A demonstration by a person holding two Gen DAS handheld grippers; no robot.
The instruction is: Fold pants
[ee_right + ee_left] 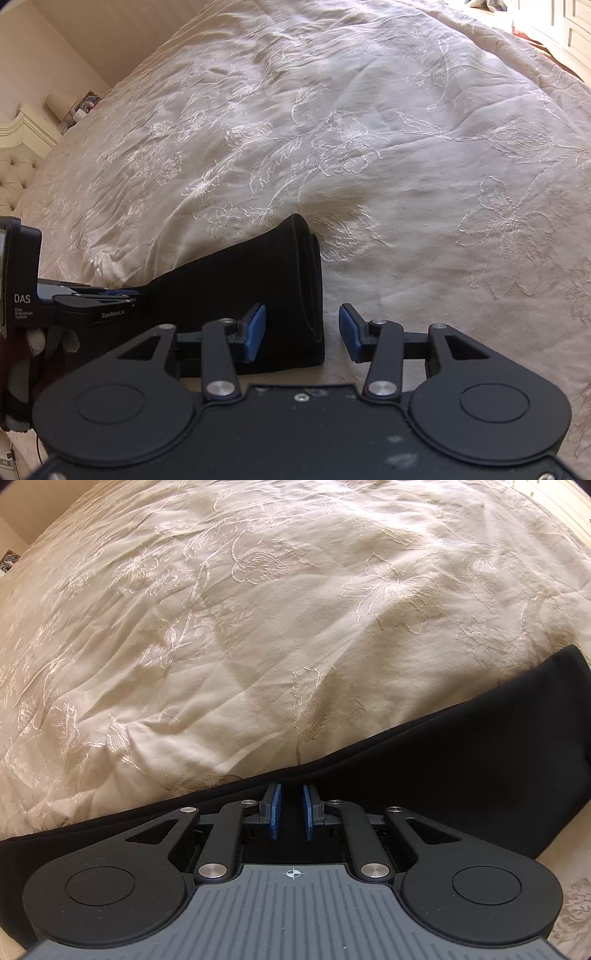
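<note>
Black pants (461,760) lie folded lengthwise on a cream embroidered bedspread (258,609), running from lower left to the right. My left gripper (291,808) sits over the pants' near edge, its blue pads (274,808) close together with a narrow gap; black fabric lies between and under them. In the right wrist view the pants (258,280) end in a folded edge at center. My right gripper (302,332) is open, its jaws standing either side of that end, holding nothing. The left gripper (110,293) also shows at the far left, on the pants.
The bedspread (406,147) fills both views. A tufted headboard (14,173) and a nightstand with small items (74,107) stand at the left. White furniture (565,33) stands at the upper right.
</note>
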